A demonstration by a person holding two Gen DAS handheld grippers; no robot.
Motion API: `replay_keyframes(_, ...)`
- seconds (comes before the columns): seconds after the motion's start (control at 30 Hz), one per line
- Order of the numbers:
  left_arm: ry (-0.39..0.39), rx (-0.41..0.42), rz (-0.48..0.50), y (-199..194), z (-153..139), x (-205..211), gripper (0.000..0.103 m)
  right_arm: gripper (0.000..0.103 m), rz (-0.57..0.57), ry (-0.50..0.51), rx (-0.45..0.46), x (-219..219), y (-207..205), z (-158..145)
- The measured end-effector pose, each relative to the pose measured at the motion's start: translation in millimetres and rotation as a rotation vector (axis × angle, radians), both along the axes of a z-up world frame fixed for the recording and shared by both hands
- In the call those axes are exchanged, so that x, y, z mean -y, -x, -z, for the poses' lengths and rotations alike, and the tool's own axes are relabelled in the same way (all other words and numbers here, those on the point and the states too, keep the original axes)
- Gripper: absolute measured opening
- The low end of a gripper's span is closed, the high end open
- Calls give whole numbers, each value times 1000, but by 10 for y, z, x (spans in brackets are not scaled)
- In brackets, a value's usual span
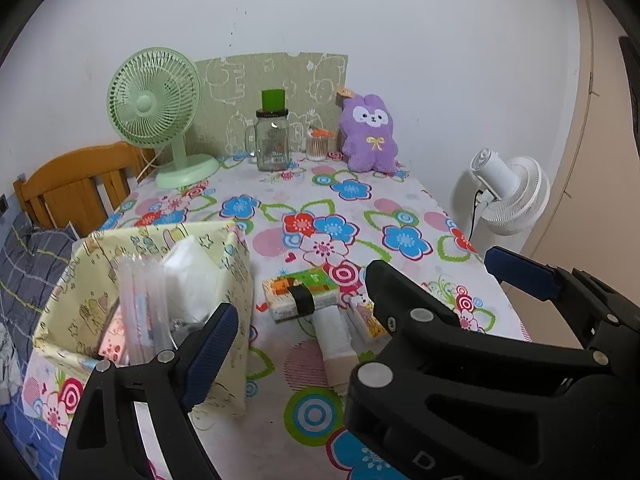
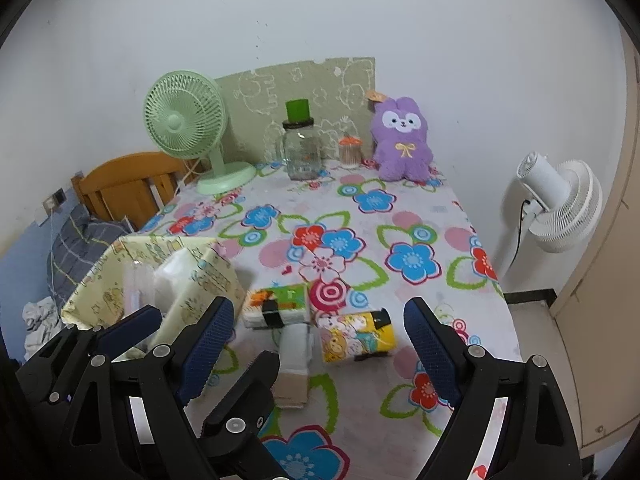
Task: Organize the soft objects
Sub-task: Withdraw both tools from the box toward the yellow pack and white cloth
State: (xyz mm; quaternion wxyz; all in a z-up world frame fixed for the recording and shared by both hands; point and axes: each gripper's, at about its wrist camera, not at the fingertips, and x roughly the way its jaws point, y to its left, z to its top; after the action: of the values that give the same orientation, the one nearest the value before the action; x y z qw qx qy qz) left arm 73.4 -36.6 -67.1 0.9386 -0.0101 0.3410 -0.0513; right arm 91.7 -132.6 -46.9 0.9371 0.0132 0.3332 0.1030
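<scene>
Well, yellow cartoon-print tissue pack (image 2: 358, 338) lies flat.

My table (image 2: 400, 220) wears a white cloth printed with blue, red and pink flowers. Along its far edge by the wall stand a mint-green desk fan (image 2: 188, 132), a clear glass jar with a green lid (image 2: 301, 148), a small tub of cotton swabs (image 2: 349, 152) and a purple plush rabbit (image 2: 402, 140). Nearer me sit a pale yellow cartoon-print fabric bin (image 1: 224, 276), two colourful tissue packs (image 2: 276, 306) (image 2: 356, 334) and a white folded cloth (image 2: 296, 348) between them.
</scene>
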Motion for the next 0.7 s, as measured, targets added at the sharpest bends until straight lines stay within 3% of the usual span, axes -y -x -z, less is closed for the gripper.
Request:
replay_keyframes(0.57,1,-81,-45,-200,431,178,90,89,27,17,-72,182,-217,451)
replay_keyframes(0.7,-40,-70,-77,-244,485,233,91,89,24,16,-88,222,-317,561)
